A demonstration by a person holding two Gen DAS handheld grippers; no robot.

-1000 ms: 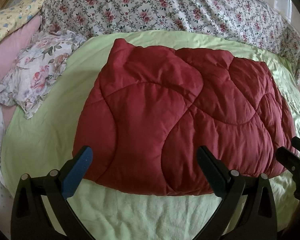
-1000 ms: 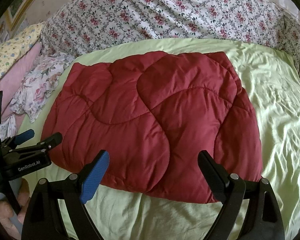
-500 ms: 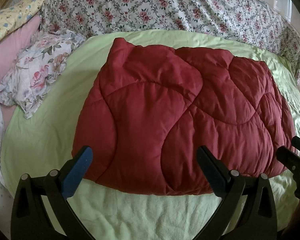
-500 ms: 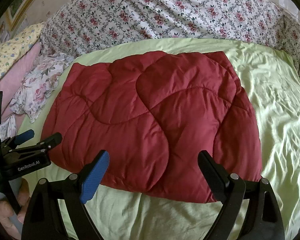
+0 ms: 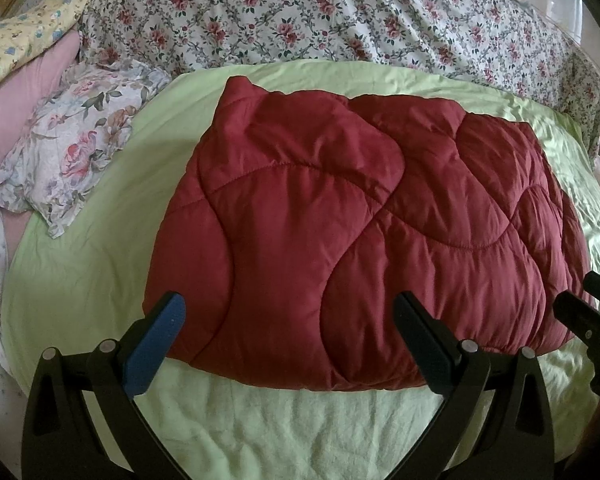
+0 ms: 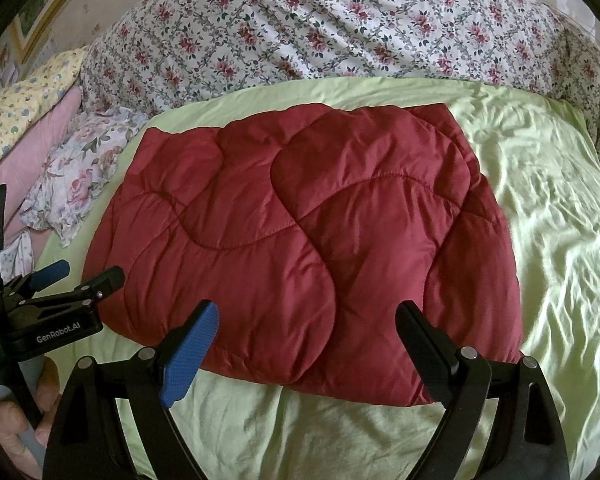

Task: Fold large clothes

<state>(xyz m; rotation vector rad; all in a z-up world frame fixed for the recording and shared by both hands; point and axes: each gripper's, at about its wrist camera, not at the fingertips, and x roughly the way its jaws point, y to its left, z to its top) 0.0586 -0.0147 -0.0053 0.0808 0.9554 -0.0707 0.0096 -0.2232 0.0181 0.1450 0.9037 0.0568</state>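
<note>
A dark red quilted garment (image 5: 340, 232) lies folded into a thick rectangle on the light green sheet (image 5: 80, 264); in the right wrist view the same red garment (image 6: 300, 248) fills the middle. My left gripper (image 5: 290, 312) hovers open above its near edge, nothing between the fingers. My right gripper (image 6: 306, 320) is also open over the near edge, toward the garment's right half, and holds nothing. The left gripper (image 6: 84, 274) shows at the left of the right wrist view, a hand (image 6: 16, 436) holding it. The right gripper's tips (image 5: 580, 304) show at the right edge of the left wrist view.
A floral bedspread (image 5: 340, 12) is heaped behind the green sheet. A flowered pillow (image 5: 76, 140) lies left of the garment, with pink (image 5: 16, 92) and yellow (image 5: 20, 36) bedding beyond it. Wrinkled green sheet (image 6: 560, 220) spreads to the right of the garment.
</note>
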